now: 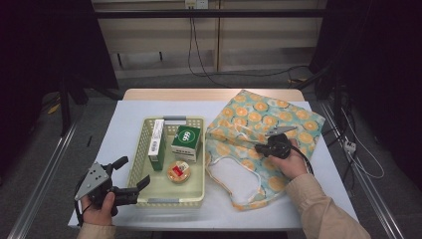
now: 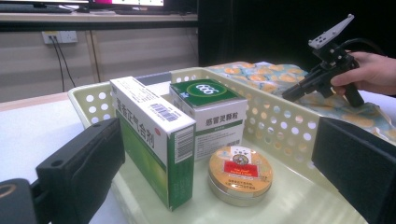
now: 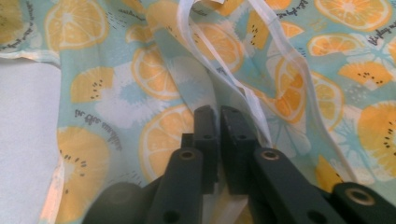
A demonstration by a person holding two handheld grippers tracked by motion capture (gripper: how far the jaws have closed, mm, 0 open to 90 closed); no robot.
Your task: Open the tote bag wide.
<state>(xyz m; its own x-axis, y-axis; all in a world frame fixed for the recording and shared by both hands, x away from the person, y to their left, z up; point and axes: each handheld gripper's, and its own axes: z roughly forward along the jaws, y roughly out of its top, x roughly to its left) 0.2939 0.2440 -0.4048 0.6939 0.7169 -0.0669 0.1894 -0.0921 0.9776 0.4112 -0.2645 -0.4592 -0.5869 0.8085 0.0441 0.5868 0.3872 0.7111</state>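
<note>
The right gripper [image 1: 265, 147] rests on the orange-print bag [image 1: 259, 119], and its two black jaws are squeezed together. In the right gripper view there is only a thin slit between the jaws, and a fold of the bag's cloth [image 3: 224, 93] seems to be pinched there, right beside the white strap [image 3: 261, 88]. The jaws have just been closing.

The left gripper [image 1: 133, 181] has its jaws wide apart. It holds nothing. It sits at the front left corner of the yellow basket [image 1: 199, 199], with one jaw close to the basket's rim.

The bag lies flat on the right half of the table [image 1: 124, 129], just beside the basket. Its open mouth, with the white lining [image 1: 234, 179], faces the person, and its long side runs from there away to the far right corner. The far corner of the bag comes close to the table's right edge.

In the basket a tall green box [image 2: 154, 140] stands on its long side, a square green box [image 2: 210, 109] is behind it, and a round tin [image 2: 240, 172] lies in front. There is bare table to the left of the basket and along the front edge
</note>
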